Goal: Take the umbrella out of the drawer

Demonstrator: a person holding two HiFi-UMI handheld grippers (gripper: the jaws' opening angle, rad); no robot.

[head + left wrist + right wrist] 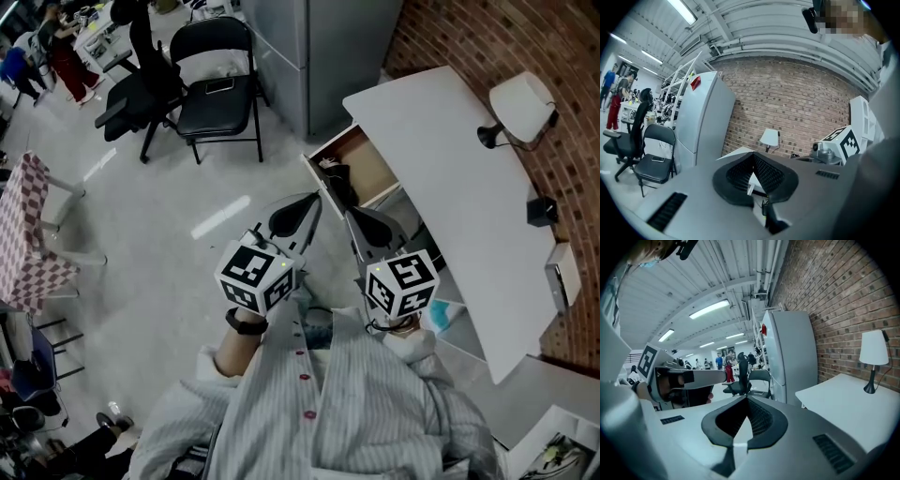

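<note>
Here, seen from above, a person in a pale striped shirt [356,403] holds a pair of tongs in each hand, both aimed at an open drawer [373,161] under a white counter [441,159]. The drawer stands pulled out, showing its wooden floor. A dark, folded thing that appears to be the umbrella [339,185] lies inside it, towards the front edge nearest the person.

The left tongs [309,204] hover just short of the drawer's front, tips near the umbrella but apart from it. Their own camera shows the ribbed black jaws clenched tip to tip with nothing between them. The right tongs [356,220] hang beside them, also just short of the drawer. Their jaws too are pressed together and empty.

On the counter stand a white table lamp [520,105] and a small dark box [542,211], against a brick wall [487,37]. A grey cabinet [314,47] rises beyond the drawer, and a black folding chair [214,94] sits to its left.
</note>
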